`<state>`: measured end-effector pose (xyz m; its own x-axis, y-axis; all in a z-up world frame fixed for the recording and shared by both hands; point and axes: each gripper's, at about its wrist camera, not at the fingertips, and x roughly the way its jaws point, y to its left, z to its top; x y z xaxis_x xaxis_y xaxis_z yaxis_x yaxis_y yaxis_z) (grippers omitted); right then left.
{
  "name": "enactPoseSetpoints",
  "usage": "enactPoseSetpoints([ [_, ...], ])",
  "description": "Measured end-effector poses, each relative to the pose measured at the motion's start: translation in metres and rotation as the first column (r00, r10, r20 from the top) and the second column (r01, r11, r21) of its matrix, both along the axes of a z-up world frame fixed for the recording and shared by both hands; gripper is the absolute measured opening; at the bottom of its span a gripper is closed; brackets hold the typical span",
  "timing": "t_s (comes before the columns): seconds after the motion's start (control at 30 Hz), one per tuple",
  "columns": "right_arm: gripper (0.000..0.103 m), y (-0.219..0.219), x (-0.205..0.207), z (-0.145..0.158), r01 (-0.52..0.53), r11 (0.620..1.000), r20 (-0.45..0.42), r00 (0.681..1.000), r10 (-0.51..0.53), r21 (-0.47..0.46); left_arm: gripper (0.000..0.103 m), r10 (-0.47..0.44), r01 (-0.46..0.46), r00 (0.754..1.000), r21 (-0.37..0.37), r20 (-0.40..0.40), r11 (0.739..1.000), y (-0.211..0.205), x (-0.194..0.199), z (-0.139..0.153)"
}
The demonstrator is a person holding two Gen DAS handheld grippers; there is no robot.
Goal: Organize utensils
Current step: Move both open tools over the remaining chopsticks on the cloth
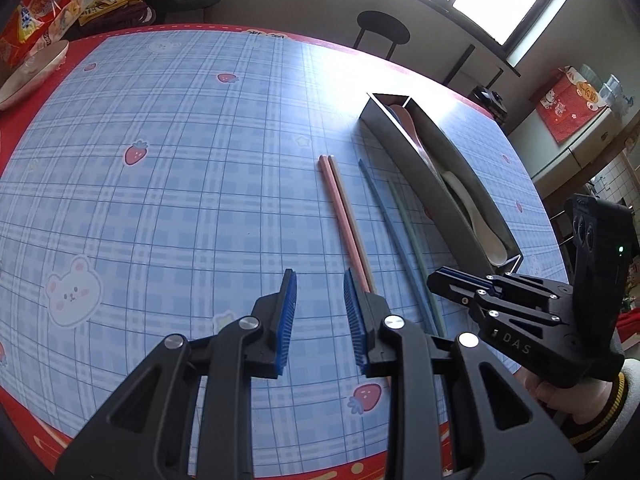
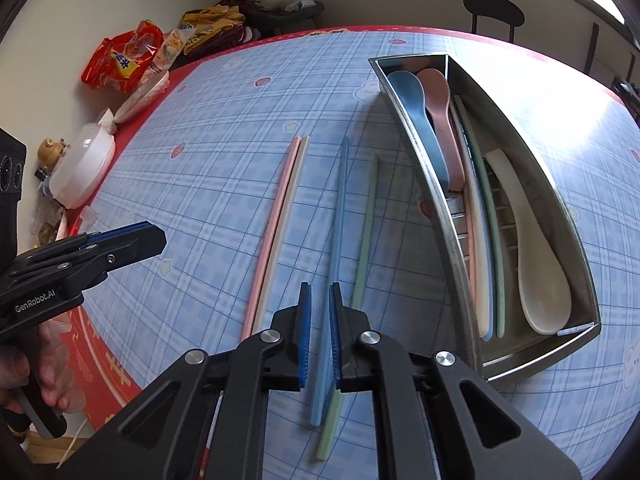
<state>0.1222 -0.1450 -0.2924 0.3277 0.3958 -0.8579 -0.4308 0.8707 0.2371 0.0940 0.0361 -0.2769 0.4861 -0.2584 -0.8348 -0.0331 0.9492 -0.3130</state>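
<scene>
Four chopsticks lie on the blue checked tablecloth: a pink one (image 2: 272, 224) and a cream one (image 2: 285, 216) side by side, then a blue one (image 2: 338, 216) and a green one (image 2: 366, 232). A steel tray (image 2: 448, 216) to their right holds blue, pink and white spoons and more chopsticks. My right gripper (image 2: 319, 300) hovers over the blue chopstick, its jaws narrowly apart around it, not clamped. My left gripper (image 1: 320, 284) is open and empty by the near ends of the pink (image 1: 340, 208) and cream chopsticks. The right gripper (image 1: 460, 280) also shows in the left wrist view.
Snack bags (image 2: 124, 56), a white lidded bowl (image 2: 84, 168), a small plate and clothes crowd the table's far left edge. A black stool (image 2: 494, 12) stands beyond the far edge. The tray (image 1: 404, 152) sits near the table's right side.
</scene>
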Motion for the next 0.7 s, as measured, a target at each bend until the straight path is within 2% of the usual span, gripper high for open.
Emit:
enactPoseSetpoints([
  [0.4, 0.009, 0.013, 0.012, -0.017, 0.057, 0.995, -0.011, 0.998, -0.058, -0.078, 0.028, -0.013, 0.011, 0.999, -0.038, -0.042, 0.999, 0.011, 0.019, -0.021],
  [0.5, 0.009, 0.015, 0.010, -0.017, 0.048, 0.994, -0.009, 0.999, -0.049, -0.093, 0.029, -0.009, 0.006, 0.999, -0.043, -0.050, 0.999, 0.013, 0.023, -0.022],
  [0.63, 0.008, 0.022, -0.003, -0.016, 0.004, 0.984, 0.029, 1.000, 0.001, -0.176, 0.031, -0.019, 0.017, 0.999, -0.049, -0.050, 0.999, 0.011, 0.027, -0.021],
  [0.7, 0.008, 0.023, -0.010, -0.017, -0.017, 0.983, 0.036, 0.999, 0.024, -0.183, 0.030, -0.030, 0.027, 0.998, -0.047, -0.050, 0.999, 0.008, 0.028, -0.021],
])
